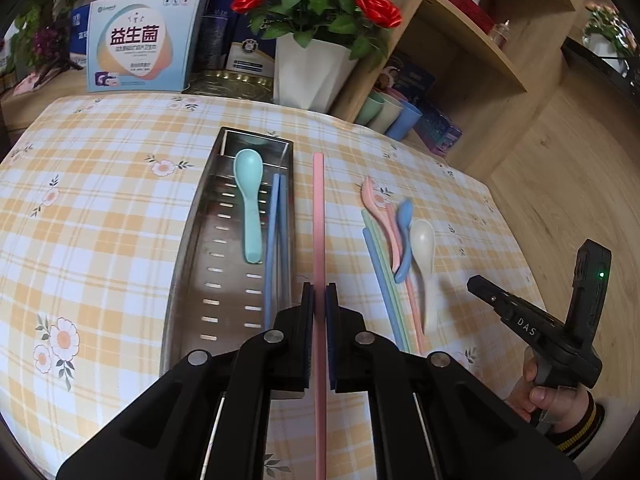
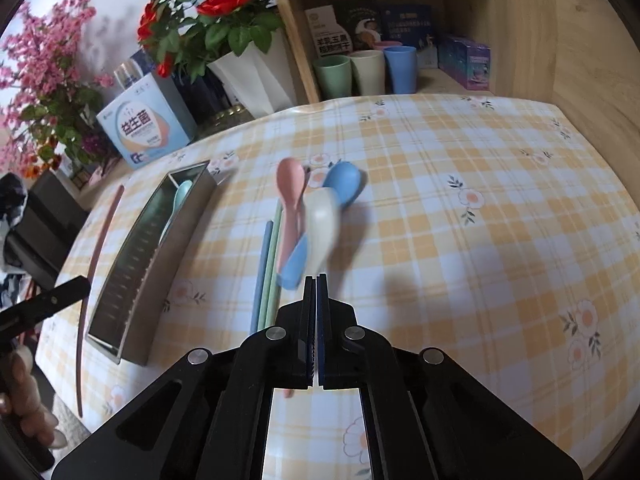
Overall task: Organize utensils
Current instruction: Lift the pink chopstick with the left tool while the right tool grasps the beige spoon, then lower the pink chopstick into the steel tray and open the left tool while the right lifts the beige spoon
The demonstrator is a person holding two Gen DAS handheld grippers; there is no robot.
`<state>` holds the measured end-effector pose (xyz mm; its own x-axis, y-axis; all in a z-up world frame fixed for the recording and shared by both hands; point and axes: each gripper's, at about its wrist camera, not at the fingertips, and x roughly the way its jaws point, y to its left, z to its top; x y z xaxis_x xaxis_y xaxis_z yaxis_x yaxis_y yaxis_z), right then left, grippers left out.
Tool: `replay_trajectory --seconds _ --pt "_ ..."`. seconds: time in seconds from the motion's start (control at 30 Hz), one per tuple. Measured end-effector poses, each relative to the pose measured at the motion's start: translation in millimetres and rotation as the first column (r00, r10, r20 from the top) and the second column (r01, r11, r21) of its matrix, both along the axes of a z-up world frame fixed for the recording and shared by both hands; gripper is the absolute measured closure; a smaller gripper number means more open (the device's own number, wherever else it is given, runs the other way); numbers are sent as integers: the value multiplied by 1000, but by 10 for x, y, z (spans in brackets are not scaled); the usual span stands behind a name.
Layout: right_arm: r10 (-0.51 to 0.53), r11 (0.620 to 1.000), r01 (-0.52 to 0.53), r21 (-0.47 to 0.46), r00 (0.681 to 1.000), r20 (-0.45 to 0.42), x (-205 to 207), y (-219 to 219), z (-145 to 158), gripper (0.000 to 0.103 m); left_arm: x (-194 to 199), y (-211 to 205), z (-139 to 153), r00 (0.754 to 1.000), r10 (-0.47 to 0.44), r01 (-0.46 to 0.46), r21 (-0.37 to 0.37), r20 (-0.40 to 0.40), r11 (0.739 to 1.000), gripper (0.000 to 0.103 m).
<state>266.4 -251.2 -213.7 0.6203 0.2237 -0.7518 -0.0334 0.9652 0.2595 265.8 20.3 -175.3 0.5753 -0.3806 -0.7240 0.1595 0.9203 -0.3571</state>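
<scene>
My left gripper (image 1: 319, 296) is shut on a pink chopstick (image 1: 318, 220) and holds it just right of the steel utensil tray (image 1: 192, 264). The tray holds a teal spoon (image 1: 249, 196) and a pair of blue chopsticks (image 1: 276, 240). My right gripper (image 2: 316, 286) is shut on the handle of a cream spoon (image 2: 322, 224), blurred, beside a pink spoon (image 2: 291, 192), a blue spoon (image 2: 344, 184) and green and blue chopsticks (image 2: 269, 264). The pile also shows in the left wrist view (image 1: 396, 252), and the tray in the right wrist view (image 2: 152, 264).
A checked tablecloth (image 1: 100, 200) covers the table. At the back stand a white pot of red roses (image 1: 308, 68), a printed box (image 1: 140, 44) and a wooden shelf (image 1: 460, 52) with coloured cups (image 2: 368, 70).
</scene>
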Motion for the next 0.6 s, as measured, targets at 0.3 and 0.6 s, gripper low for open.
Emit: replay_trajectory --seconds 0.3,0.6 --pt "23 1000 -23 -3 997 -75 188 12 -243 100 -4 -29 15 1000 -5 5 12 -3 1000 98" --pt "6 1000 -3 21 991 -130 398 -14 -420 89 0 -57 1 1000 -16 16 12 -9 1000 98"
